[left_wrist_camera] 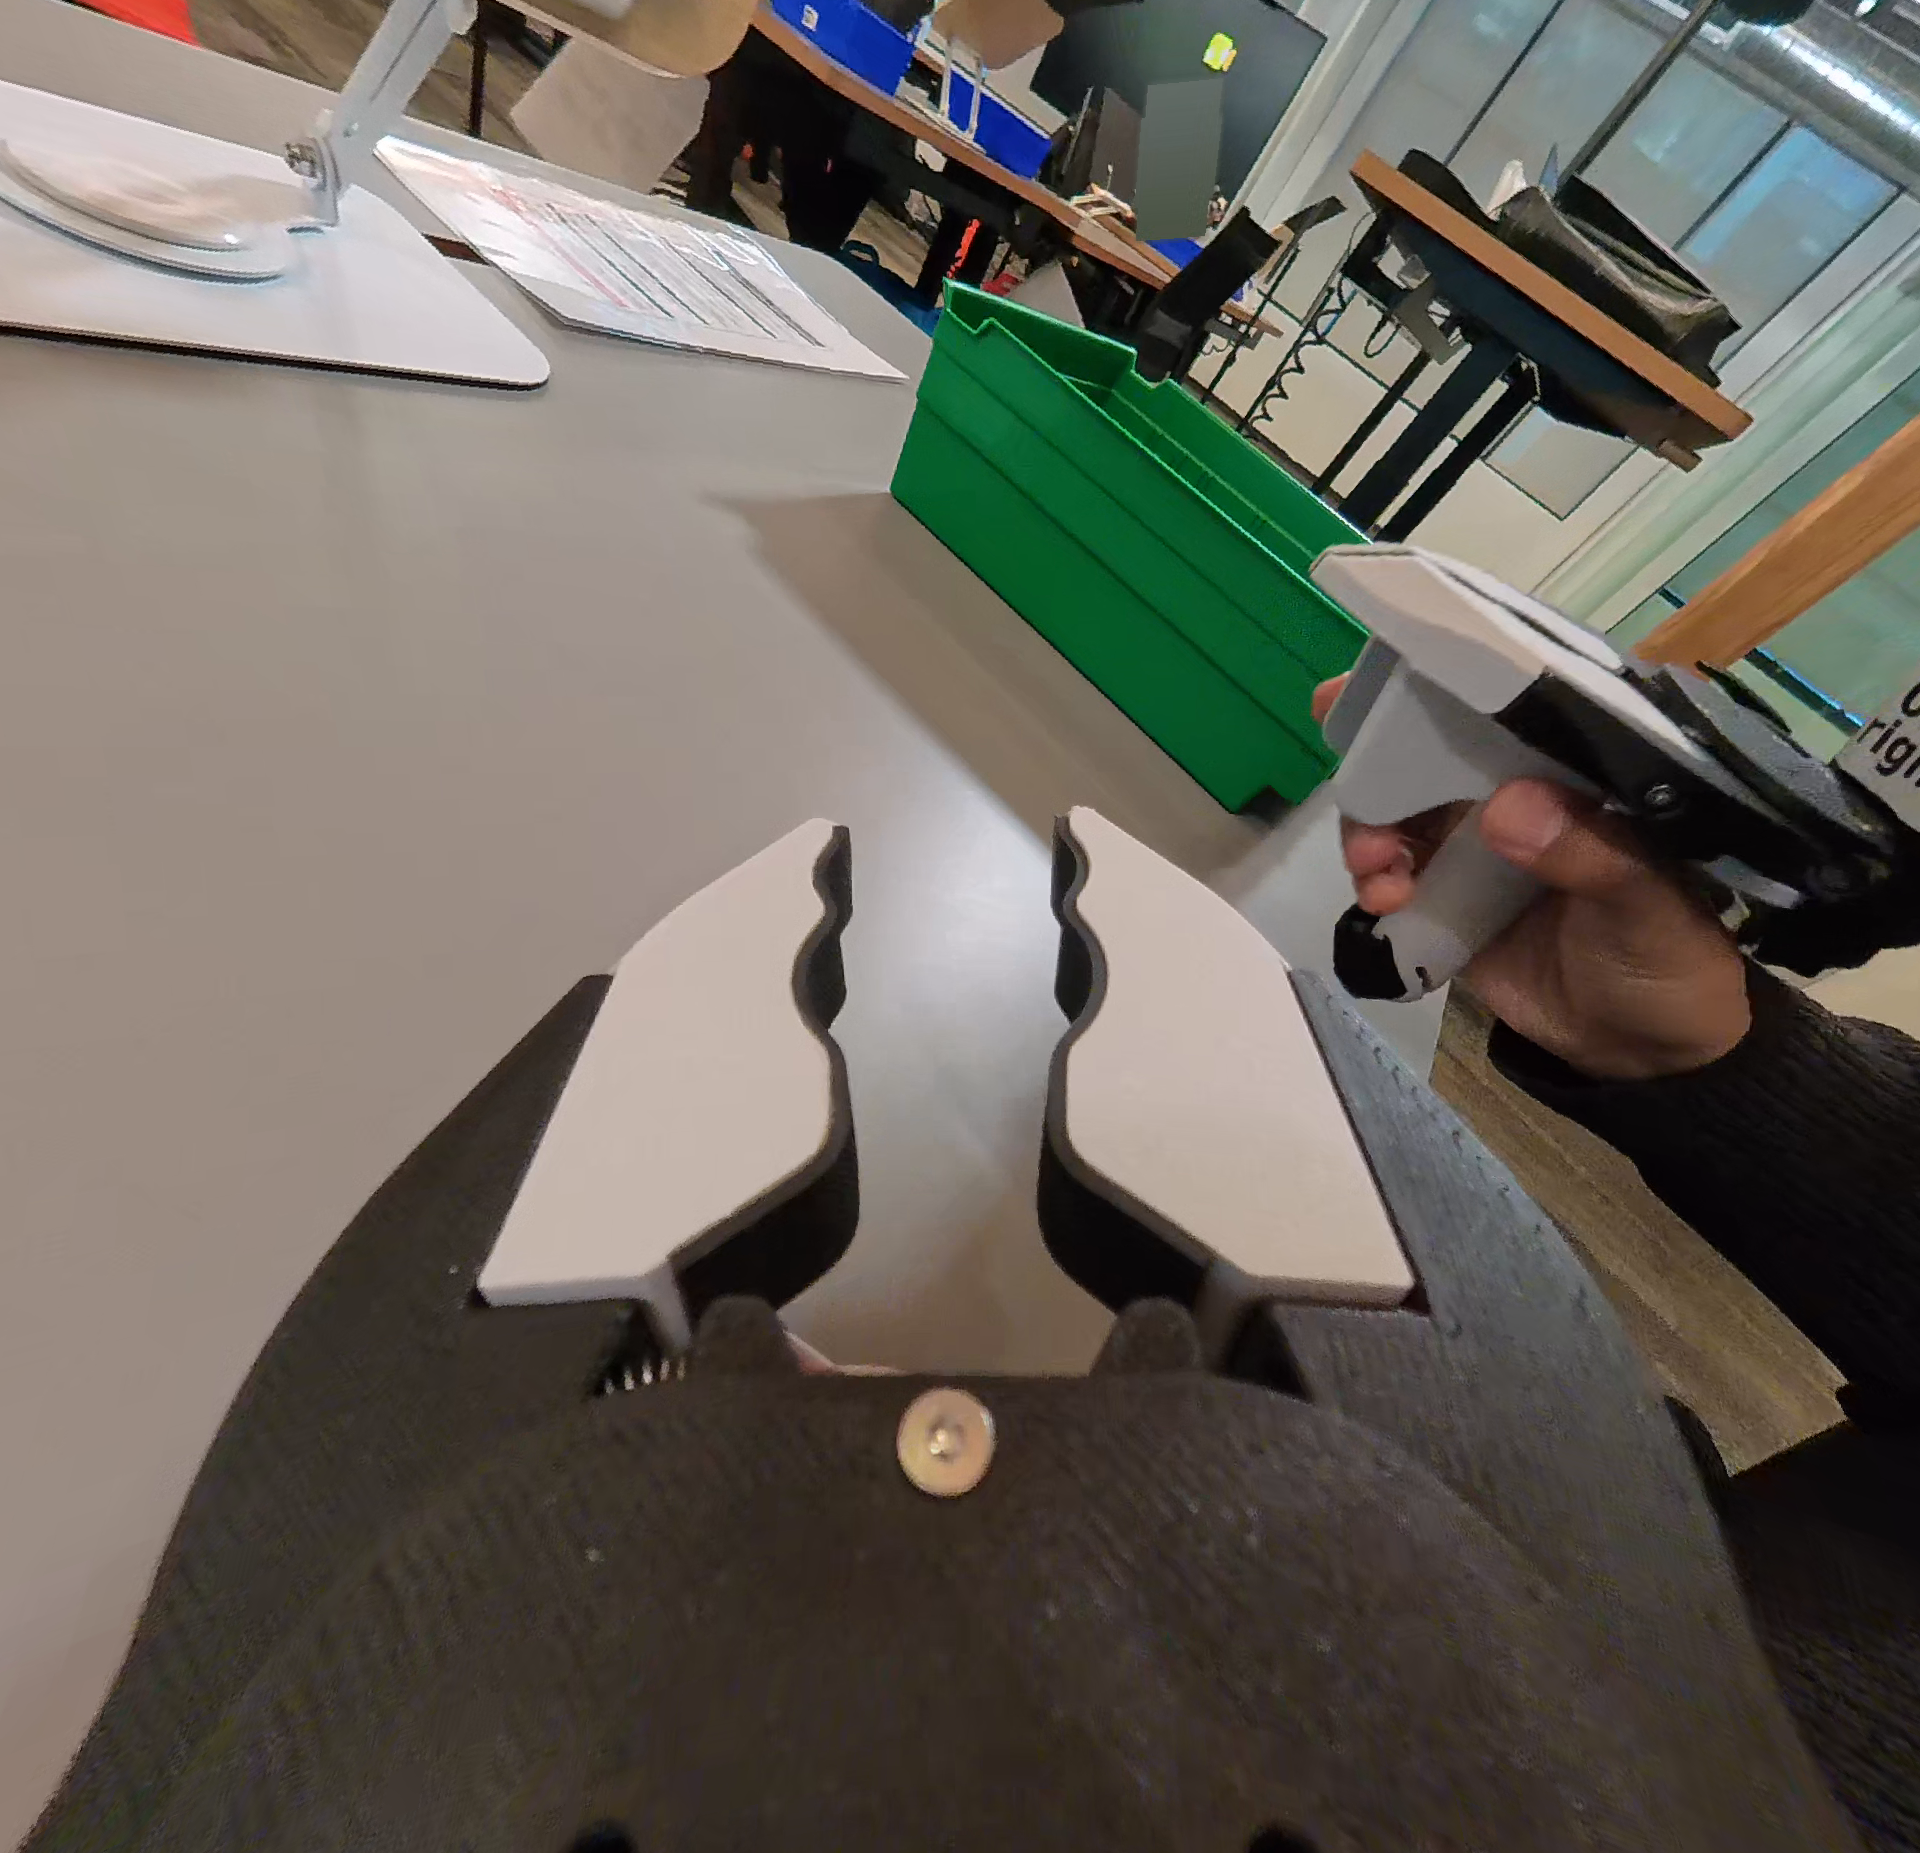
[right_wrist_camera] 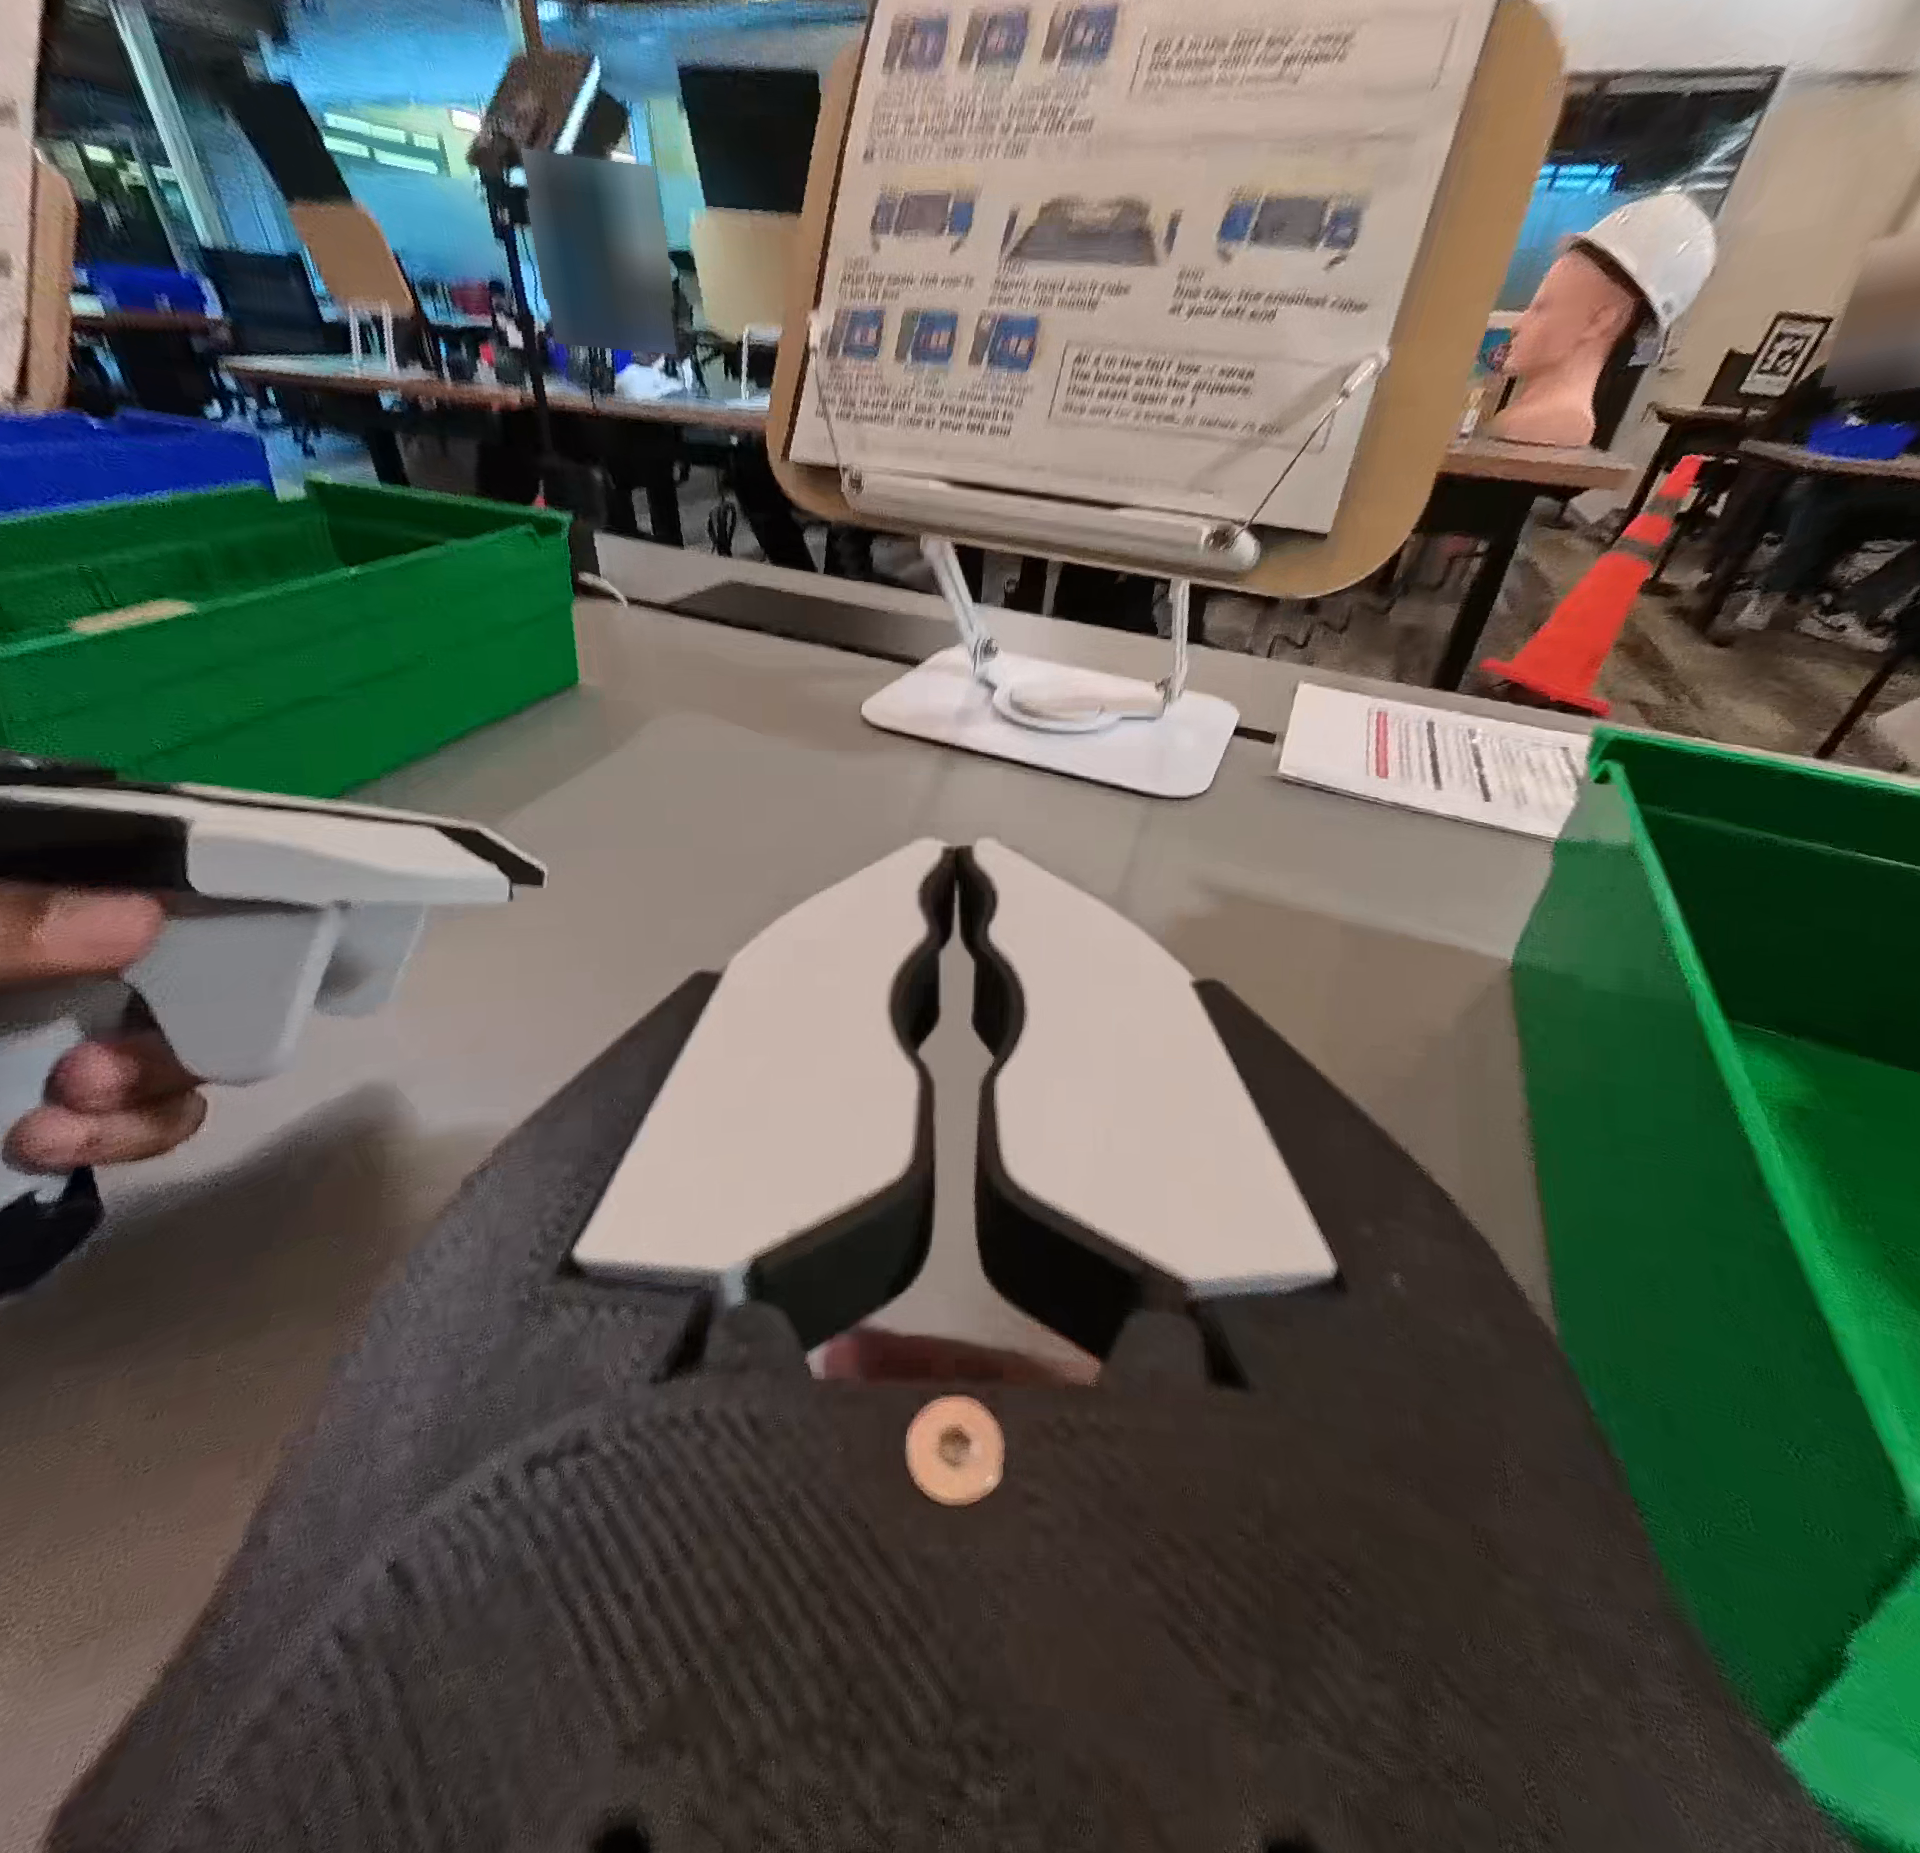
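My left gripper (left_wrist_camera: 951, 847) is open, with only the bare grey table (left_wrist_camera: 416, 660) between its fingers. It hangs just above the table, short of a green bin (left_wrist_camera: 1122, 546) ahead to the right. My right gripper (right_wrist_camera: 961, 853) is shut with its fingertips touching and nothing between them. It hovers over the table (right_wrist_camera: 727, 816), between a green bin (right_wrist_camera: 1714, 1128) on its right and another green bin (right_wrist_camera: 291, 629) at far left. The right gripper also shows in the left wrist view (left_wrist_camera: 1455, 650), held in a hand. The left gripper also shows in the right wrist view (right_wrist_camera: 416, 868).
A white stand (right_wrist_camera: 1049, 712) holding a board with an instruction sheet (right_wrist_camera: 1122, 203) stands at the table's far side. A printed sheet (right_wrist_camera: 1434, 759) lies beside it. An orange cone (right_wrist_camera: 1590, 608) stands on the floor behind. More tables and blue bins fill the room.
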`<state>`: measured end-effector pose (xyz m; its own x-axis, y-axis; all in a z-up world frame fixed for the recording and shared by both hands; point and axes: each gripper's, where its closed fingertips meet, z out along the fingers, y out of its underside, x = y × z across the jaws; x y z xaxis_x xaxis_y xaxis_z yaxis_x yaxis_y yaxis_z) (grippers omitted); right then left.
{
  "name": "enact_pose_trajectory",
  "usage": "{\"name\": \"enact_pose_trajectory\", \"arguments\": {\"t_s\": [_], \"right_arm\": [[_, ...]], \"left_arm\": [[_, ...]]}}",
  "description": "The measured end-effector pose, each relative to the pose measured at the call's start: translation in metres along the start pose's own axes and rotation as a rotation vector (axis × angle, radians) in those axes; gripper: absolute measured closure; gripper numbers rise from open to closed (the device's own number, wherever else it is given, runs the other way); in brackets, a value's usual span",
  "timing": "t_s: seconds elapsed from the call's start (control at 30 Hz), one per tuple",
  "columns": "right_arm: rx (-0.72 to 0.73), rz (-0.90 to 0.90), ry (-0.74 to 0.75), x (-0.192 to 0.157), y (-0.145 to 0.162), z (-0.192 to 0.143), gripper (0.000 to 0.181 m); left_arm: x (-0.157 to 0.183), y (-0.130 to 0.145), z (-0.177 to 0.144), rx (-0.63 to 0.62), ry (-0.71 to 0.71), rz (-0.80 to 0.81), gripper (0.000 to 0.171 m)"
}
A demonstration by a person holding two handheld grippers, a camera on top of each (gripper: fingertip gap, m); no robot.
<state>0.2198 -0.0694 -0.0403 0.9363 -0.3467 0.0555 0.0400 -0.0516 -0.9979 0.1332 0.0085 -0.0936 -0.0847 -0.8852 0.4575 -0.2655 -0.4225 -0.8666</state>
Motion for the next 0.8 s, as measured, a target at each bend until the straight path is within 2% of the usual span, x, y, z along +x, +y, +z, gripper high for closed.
{"name": "enact_pose_trajectory", "arguments": {"t_s": [0.17,0.27,0.33,0.43,0.67,0.8], "right_arm": [[-0.006,0.126,-0.12,-0.011,-0.007,-0.006,0.181],[-0.029,0.065,-0.091,-0.009,-0.001,-0.004,0.181],[-0.023,0.02,-0.183,-0.022,0.0,-0.008,0.181],[0.015,0.114,-0.265,-0.03,-0.008,-0.013,0.18],[-0.074,0.153,-0.278,-0.029,0.015,-0.003,0.145],[-0.085,0.184,-0.306,-0.037,0.016,-0.003,0.142]], "left_arm": [[0.004,0.0,0.0,-0.005,0.009,0.01,0.131],[0.001,-0.001,0.0,0.003,-0.012,0.013,0.126],[0.001,-0.003,-0.001,0.021,-0.012,0.005,0.129],[0.0,-0.004,-0.002,0.013,-0.008,-0.023,0.125],[-0.002,-0.004,-0.001,-0.005,-0.05,0.015,0.11],[-0.012,-0.014,-0.007,0.029,-0.135,0.077,0.106]]}}
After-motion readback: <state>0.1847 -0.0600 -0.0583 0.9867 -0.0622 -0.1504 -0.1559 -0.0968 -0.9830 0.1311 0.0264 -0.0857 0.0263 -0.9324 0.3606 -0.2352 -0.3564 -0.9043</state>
